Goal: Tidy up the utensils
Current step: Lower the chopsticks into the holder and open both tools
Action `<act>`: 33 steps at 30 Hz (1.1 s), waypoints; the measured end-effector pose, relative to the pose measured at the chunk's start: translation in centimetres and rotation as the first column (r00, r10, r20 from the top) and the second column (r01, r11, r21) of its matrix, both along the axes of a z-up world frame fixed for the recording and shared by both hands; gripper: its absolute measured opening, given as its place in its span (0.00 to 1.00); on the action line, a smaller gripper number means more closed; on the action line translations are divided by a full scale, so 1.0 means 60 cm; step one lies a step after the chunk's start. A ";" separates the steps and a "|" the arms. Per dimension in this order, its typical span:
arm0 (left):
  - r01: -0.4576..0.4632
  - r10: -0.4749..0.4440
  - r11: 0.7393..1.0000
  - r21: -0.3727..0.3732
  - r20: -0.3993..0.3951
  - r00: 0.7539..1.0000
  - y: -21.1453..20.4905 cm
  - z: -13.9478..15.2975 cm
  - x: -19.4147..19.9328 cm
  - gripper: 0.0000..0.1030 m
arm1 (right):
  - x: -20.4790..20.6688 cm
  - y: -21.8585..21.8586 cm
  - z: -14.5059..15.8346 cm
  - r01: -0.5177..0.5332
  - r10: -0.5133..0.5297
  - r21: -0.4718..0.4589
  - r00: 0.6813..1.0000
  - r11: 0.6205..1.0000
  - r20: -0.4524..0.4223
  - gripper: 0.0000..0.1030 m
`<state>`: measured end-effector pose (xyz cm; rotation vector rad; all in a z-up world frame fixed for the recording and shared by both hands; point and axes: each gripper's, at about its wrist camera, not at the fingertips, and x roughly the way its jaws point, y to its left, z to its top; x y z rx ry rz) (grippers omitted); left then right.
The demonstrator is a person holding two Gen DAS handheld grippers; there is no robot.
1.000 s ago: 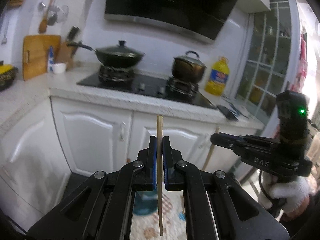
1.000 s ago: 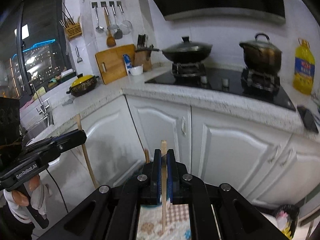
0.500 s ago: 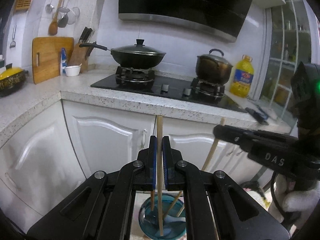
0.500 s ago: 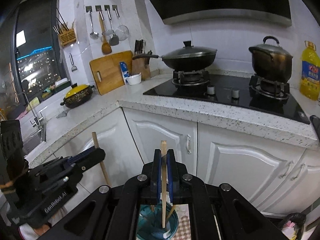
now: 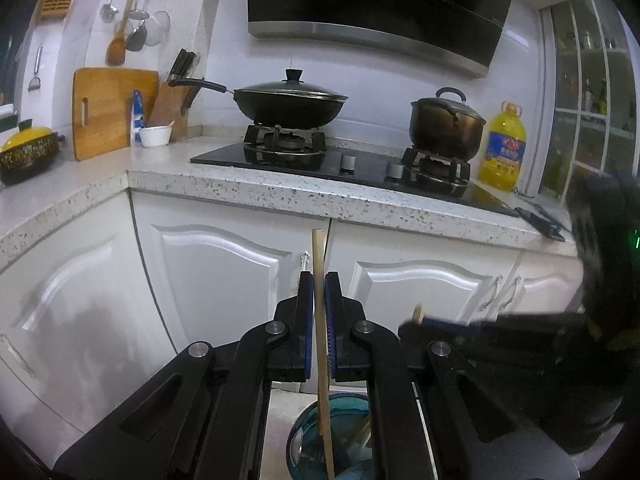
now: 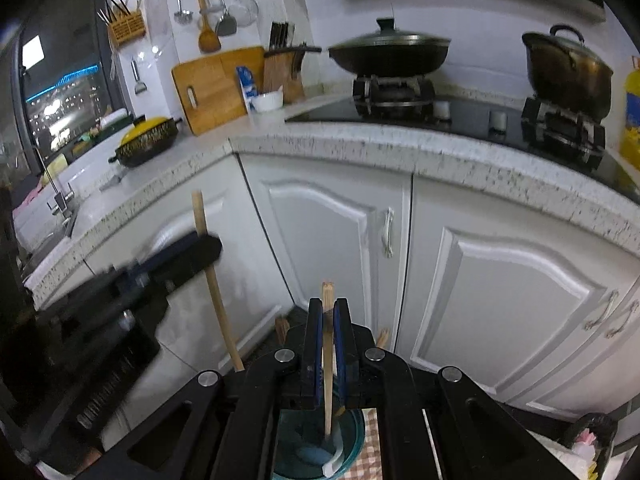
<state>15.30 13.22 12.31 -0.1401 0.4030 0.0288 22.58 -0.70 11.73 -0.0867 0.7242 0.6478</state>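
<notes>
My left gripper [image 5: 319, 280] is shut on a wooden chopstick [image 5: 320, 320] held upright; its lower end hangs over a blue-green glass cup [image 5: 344, 436] below that holds other utensils. My right gripper [image 6: 328, 308] is shut on a second wooden chopstick [image 6: 328, 360], its tip reaching down into the same glass cup [image 6: 316, 452]. The right gripper also shows blurred at the right of the left wrist view [image 5: 480, 332]. The left gripper with its chopstick [image 6: 212, 280] shows at the left of the right wrist view.
White cabinet doors [image 5: 224, 280] stand under a speckled counter [image 5: 280, 192]. On it are a hob with a lidded wok [image 5: 288, 100] and a pot [image 5: 444, 128], an oil bottle [image 5: 504, 148], a cutting board [image 5: 108, 108] and a knife block. A checked cloth [image 6: 368, 456] lies under the cup.
Both grippers have moved down and closer together toward the glass cup, each still holding its chopstick. The cup has come into view beneath both grippers.
</notes>
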 end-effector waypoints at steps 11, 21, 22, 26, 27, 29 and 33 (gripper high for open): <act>0.015 -0.015 1.000 0.008 -0.048 0.999 -0.008 -0.029 0.008 0.04 | -0.001 0.006 -0.040 -0.025 0.024 -0.022 0.998 0.999 -0.054 0.05; 0.032 -0.036 0.999 -0.028 -0.160 0.986 -0.012 -0.081 0.027 0.04 | 0.010 -0.003 -0.063 -0.020 0.019 -0.008 0.993 1.000 -0.115 0.05; 0.034 -0.038 0.999 -0.030 -0.172 0.984 -0.013 -0.086 0.028 0.04 | 0.011 -0.005 -0.066 -0.018 0.018 -0.001 0.992 1.000 -0.121 0.05; 0.033 -0.040 0.999 -0.038 -0.197 0.980 -0.012 -0.098 0.031 0.04 | 0.011 -0.007 -0.075 -0.022 0.023 0.009 0.989 1.000 -0.144 0.07; 0.031 -0.038 0.999 -0.042 -0.201 0.979 -0.010 -0.100 0.030 0.04 | 0.011 -0.008 -0.076 -0.023 0.024 0.010 0.988 1.000 -0.150 0.07; 0.027 -0.038 0.998 -0.053 -0.208 0.977 -0.007 -0.101 0.030 0.04 | 0.011 -0.011 -0.077 -0.021 0.024 0.020 0.987 1.000 -0.159 0.08; 0.034 -0.049 0.997 -0.072 -0.225 0.973 -0.006 -0.099 0.027 0.05 | 0.009 -0.023 -0.077 -0.011 0.016 0.034 0.985 0.999 -0.169 0.10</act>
